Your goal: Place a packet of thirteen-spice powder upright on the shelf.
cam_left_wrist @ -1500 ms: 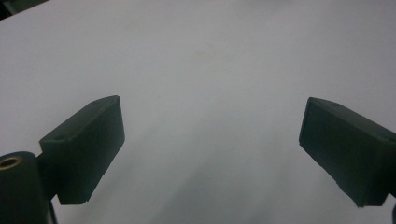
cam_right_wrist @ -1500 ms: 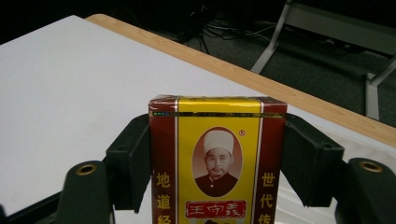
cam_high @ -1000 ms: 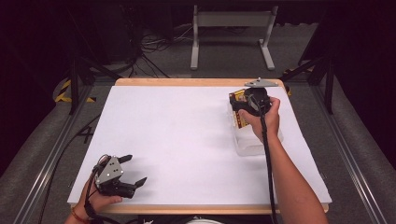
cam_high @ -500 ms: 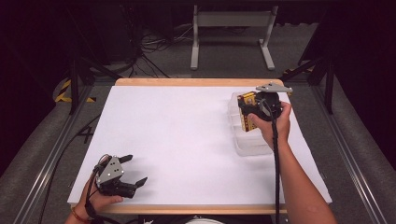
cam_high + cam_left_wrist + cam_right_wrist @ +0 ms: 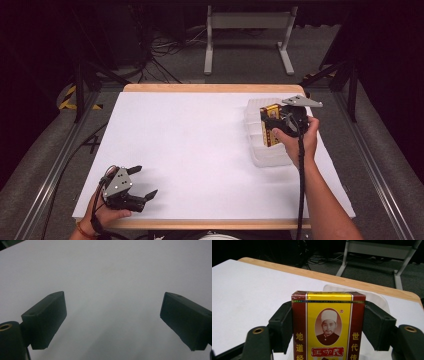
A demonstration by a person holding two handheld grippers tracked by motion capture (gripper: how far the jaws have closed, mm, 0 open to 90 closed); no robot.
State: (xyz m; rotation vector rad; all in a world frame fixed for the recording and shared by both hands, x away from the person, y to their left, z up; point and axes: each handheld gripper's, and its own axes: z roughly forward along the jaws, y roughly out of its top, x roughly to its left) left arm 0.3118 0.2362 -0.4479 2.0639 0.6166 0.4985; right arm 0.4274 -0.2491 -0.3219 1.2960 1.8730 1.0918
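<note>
Right claw (image 5: 328, 325): clamped on the yellow-and-red box (image 5: 328, 327).
Box: held upright above the clear plastic tray (image 5: 265, 156), far right of the desk (image 5: 200, 145).
Left claw (image 5: 113, 322): released, jaws wide apart, over bare desk at the near left.

The yellow and dark-red cardboard box (image 5: 328, 332) standing in the lower middle of the right gripper view is showing Chinese print. Down its left red stripe the yellow characters 地道经 are running, and down its right red stripe 世代传. On a red banner near the lower edge of the frame, under an oval portrait, the name 王守義 is showing. A small ® sign is sitting at the oval's upper right.
</note>
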